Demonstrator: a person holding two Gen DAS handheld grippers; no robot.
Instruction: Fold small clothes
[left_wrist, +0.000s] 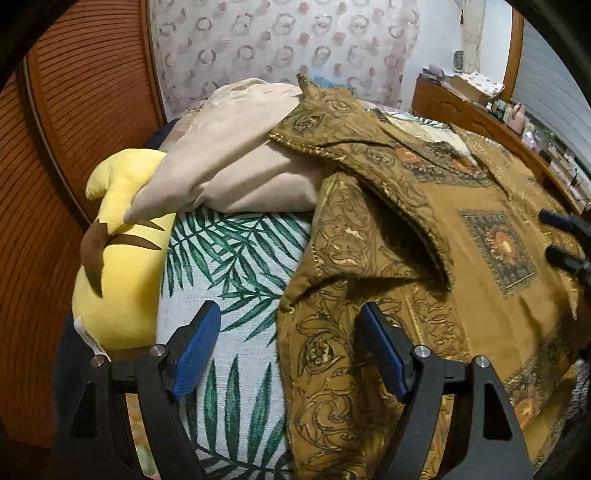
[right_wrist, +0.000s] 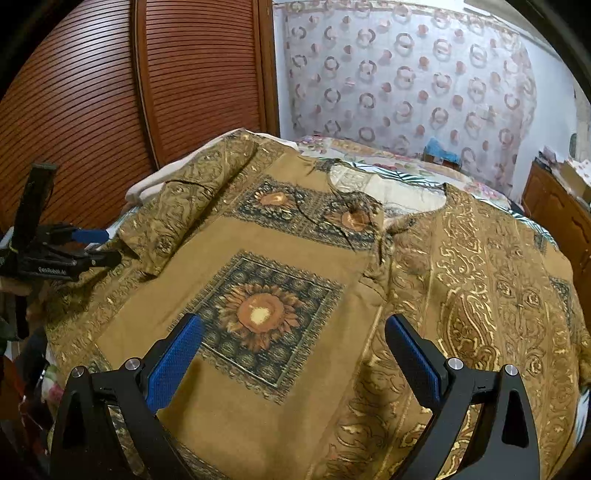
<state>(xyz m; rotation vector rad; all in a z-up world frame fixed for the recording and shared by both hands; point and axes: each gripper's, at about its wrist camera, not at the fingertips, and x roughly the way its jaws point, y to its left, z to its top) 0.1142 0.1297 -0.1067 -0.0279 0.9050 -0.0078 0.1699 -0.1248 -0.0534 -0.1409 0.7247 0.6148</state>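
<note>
A brown and gold patterned shirt (right_wrist: 295, 258) with sunflower squares lies spread on the bed, its neck opening at the far side. In the left wrist view the shirt (left_wrist: 424, 258) fills the right half, with one sleeve (left_wrist: 354, 155) folded over its body. My left gripper (left_wrist: 290, 317) is open, just above the shirt's left edge and the leaf-print sheet (left_wrist: 229, 266). It also shows at the left in the right wrist view (right_wrist: 98, 245). My right gripper (right_wrist: 293, 328) is open and empty above the shirt's front. Its fingers (left_wrist: 561, 236) show at the right edge.
A yellow plush toy (left_wrist: 122, 258) and beige pillows (left_wrist: 240, 158) lie at the bed's left and far side. Brown slatted wardrobe doors (right_wrist: 166, 74) stand behind. A patterned curtain (right_wrist: 406, 74) hangs at the back. A wooden shelf (left_wrist: 491, 114) with small items runs along the right.
</note>
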